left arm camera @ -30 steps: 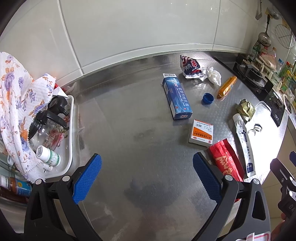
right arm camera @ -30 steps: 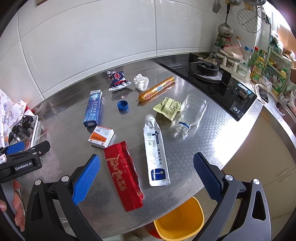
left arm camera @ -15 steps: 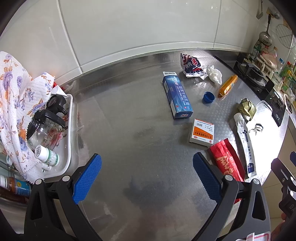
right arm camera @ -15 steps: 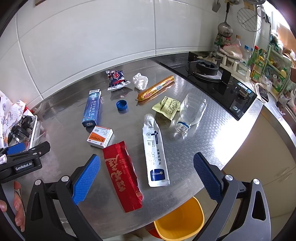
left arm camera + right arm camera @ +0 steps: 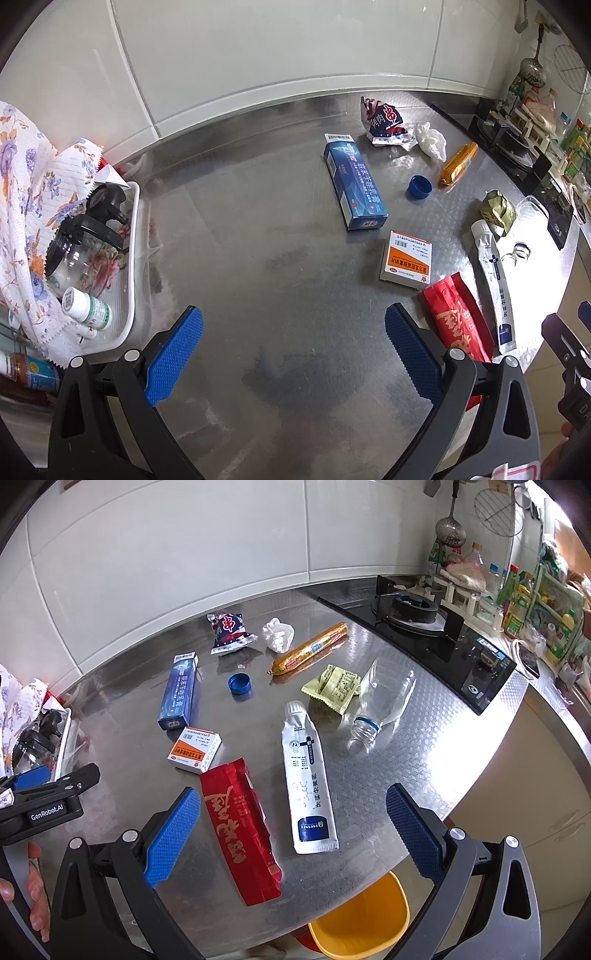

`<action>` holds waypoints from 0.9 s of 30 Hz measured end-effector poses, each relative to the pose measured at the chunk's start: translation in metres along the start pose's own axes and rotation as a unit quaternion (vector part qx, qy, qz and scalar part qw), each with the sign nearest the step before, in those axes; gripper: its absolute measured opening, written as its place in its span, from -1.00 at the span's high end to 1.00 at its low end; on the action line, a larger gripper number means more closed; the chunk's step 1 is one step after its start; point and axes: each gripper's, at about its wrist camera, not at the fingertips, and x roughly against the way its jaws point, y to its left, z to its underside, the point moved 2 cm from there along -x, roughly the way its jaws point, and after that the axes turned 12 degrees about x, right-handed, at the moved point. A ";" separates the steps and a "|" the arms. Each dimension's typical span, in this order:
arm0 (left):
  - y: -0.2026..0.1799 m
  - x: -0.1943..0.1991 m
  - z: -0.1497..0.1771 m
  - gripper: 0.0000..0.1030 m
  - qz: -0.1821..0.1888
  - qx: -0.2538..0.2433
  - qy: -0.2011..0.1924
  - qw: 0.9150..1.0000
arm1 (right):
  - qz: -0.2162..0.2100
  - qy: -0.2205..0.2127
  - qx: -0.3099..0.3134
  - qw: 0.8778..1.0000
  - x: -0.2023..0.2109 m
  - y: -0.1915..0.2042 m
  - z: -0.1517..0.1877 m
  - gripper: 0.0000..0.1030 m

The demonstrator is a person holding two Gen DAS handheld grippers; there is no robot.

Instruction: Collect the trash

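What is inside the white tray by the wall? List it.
The white tray holds a glass jug with black lid and a small white bottle. A floral cloth covers its far side, hiding anything beneath.

Home kitchen, steel counter (image 5: 424, 738), gas hob (image 5: 413, 609) (ladle (image 5: 450, 524) hung above), probably condiment bottles (image 5: 517, 609)

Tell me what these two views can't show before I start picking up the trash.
- Yellow bin, right wrist view: cut off by the counter edge and the frame bottom, so its contents stay hidden.
- Clear bottle, left wrist view: mostly washed out by glare.
- Print on the small orange box: too small to read.
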 end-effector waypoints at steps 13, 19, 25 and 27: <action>-0.032 -0.044 -0.006 -0.90 0.021 -0.023 0.024 0.999 | -0.001 0.043 0.014 0.999 -0.056 -0.011 0.001 -0.68; -0.051 -0.062 -0.010 -0.90 0.035 -0.030 0.040 0.998 | 0.000 0.056 0.013 0.998 -0.073 -0.012 0.002 -0.67; -0.066 -0.077 -0.008 -0.90 0.044 -0.038 0.061 0.996 | 0.001 0.073 0.015 0.997 -0.089 -0.013 0.003 -0.67; -0.070 -0.081 -0.007 -0.90 0.046 -0.041 0.066 0.996 | 0.000 0.078 0.014 0.997 -0.093 -0.015 0.003 -0.67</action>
